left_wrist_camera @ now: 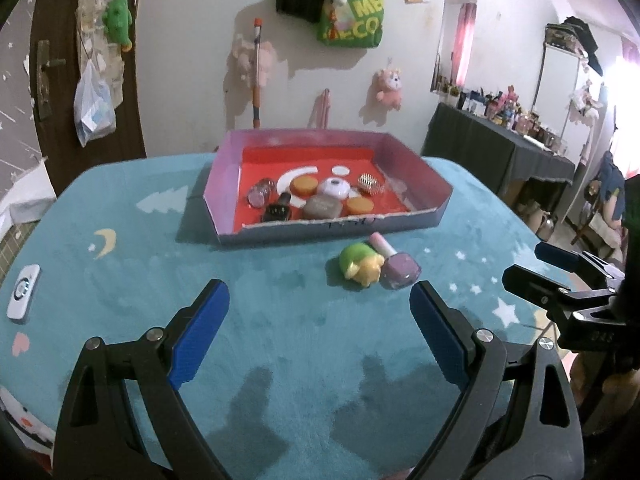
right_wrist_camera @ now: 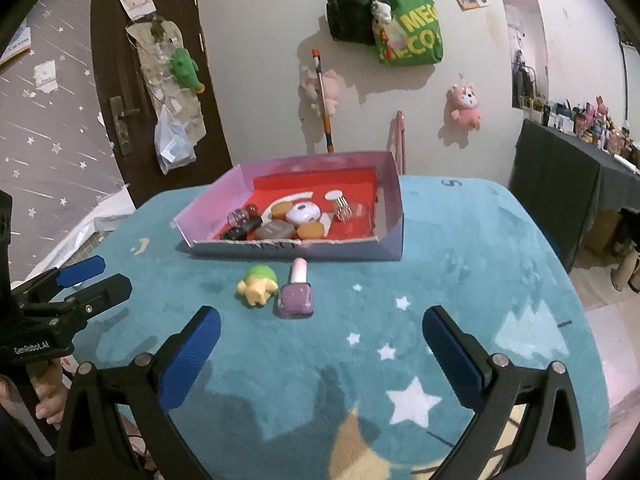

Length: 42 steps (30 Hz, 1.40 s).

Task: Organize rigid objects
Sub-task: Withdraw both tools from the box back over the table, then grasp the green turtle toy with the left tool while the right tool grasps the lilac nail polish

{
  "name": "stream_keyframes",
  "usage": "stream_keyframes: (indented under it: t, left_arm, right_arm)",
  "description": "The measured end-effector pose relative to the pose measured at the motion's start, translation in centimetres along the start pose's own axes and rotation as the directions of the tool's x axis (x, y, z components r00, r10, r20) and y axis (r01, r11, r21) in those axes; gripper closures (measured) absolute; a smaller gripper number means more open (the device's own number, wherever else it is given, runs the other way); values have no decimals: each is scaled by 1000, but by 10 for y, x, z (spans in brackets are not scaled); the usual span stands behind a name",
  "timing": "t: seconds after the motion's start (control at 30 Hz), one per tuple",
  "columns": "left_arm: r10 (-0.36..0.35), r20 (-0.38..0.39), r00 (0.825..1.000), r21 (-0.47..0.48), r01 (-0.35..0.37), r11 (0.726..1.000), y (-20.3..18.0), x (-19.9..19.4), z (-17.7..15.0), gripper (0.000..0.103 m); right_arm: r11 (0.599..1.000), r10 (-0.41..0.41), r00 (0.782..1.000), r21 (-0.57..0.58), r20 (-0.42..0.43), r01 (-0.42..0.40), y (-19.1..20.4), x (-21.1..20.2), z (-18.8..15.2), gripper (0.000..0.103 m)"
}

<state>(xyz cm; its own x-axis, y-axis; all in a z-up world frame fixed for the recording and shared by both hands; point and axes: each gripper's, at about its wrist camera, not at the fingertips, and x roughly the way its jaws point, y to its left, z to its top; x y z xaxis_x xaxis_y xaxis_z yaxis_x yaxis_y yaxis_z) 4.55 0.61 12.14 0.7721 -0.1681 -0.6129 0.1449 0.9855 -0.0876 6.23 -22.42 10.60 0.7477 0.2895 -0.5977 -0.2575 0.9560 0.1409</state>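
A shallow box (left_wrist_camera: 424, 218) (right_wrist_camera: 392, 184) with pale purple walls and a red floor sits on the teal mat and holds several small items: orange lids, a white round case, a grey stone, a dark bottle. In front of it lie a green-and-yellow toy (left_wrist_camera: 359, 266) (right_wrist_camera: 258, 285) and a purple nail polish bottle (left_wrist_camera: 398, 266) (right_wrist_camera: 296, 294), side by side. My left gripper (left_wrist_camera: 320, 300) is open over bare mat, short of the two. My right gripper (right_wrist_camera: 322, 326) is open as well, just behind the polish bottle. Nothing is between either pair of fingers.
A white remote-like device (left_wrist_camera: 24, 298) lies near the mat's left edge. The right gripper (left_wrist_camera: 560, 280) shows at the right of the left wrist view; the left gripper (right_wrist_camera: 76, 284) shows at the left of the right wrist view. A dark side table (left_wrist_camera: 500, 152) with bottles stands at right.
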Motion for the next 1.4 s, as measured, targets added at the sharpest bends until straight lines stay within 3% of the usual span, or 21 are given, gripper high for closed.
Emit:
stream_keyframes:
  t: [0.57, 1.13, 1.4]
  left_arm:
    - [-15, -164, 986, -37, 9, 999, 17, 78, -16, 10]
    - [-3, -204, 979, -69, -12, 998, 42, 95, -8, 10]
    - [-6, -211, 977, -72, -10, 997, 45, 100, -6, 10]
  right_arm:
    - [1000, 0, 989, 14, -147, 2, -4, 73, -11, 0]
    - [994, -84, 962, -85, -261, 64, 13, 138, 7, 0]
    - [995, -101, 958, -24, -267, 98, -13, 140, 14, 0]
